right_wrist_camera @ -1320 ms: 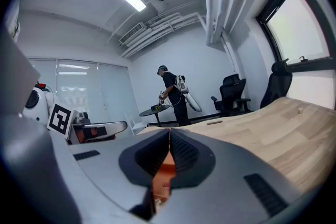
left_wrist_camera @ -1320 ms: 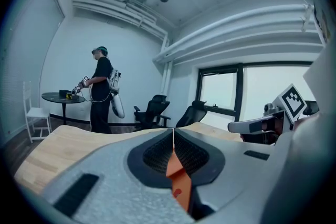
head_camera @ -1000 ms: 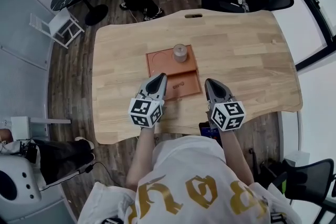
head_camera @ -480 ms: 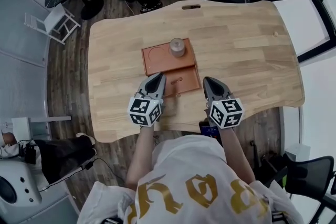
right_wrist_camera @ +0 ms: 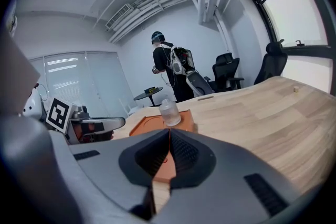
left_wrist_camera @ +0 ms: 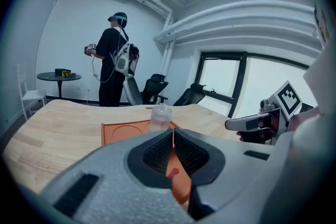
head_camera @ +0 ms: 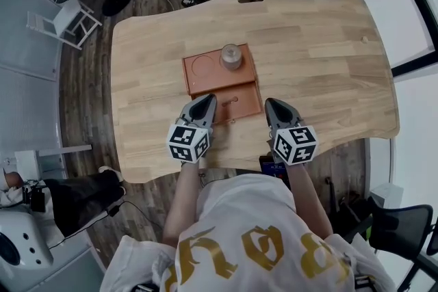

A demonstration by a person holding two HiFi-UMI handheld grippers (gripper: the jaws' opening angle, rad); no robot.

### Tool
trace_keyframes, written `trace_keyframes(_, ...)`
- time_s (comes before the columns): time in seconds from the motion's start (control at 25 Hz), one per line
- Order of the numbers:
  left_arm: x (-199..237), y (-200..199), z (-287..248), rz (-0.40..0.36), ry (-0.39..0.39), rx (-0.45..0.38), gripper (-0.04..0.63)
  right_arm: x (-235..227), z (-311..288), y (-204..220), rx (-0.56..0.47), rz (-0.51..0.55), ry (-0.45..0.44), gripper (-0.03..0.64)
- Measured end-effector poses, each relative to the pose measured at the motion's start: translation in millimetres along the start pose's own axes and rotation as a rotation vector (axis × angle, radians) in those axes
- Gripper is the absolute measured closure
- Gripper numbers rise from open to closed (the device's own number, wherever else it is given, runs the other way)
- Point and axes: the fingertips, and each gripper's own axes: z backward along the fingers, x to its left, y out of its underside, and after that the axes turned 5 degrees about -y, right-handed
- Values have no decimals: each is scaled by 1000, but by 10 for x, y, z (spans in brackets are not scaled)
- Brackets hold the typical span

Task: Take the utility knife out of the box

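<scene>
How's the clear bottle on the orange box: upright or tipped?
Upright. The small clear plastic bottle stands on its base on the flat orange box, narrow top uppermost in both gripper views.

The left gripper point(head_camera: 207, 100) has its fingers point(left_wrist_camera: 157, 152) pressed together with nothing between them and points forward, angled slightly inward. The right gripper point(head_camera: 272, 103) is likewise closed and empty. Both are held side by side, apart, with the left forearm point(head_camera: 181, 205) and the right forearm point(head_camera: 303, 191) extended ahead of the torso
</scene>
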Motion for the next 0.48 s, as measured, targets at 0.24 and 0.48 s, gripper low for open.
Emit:
trace_keyframes(0.24,36,136,-114,-4,12,52,580,-64,-100,106,35,-17,0,604)
trace_keyframes(0.48,55,269,-243,-3,32,104,580,-179,-173,184,58,-31,9,604)
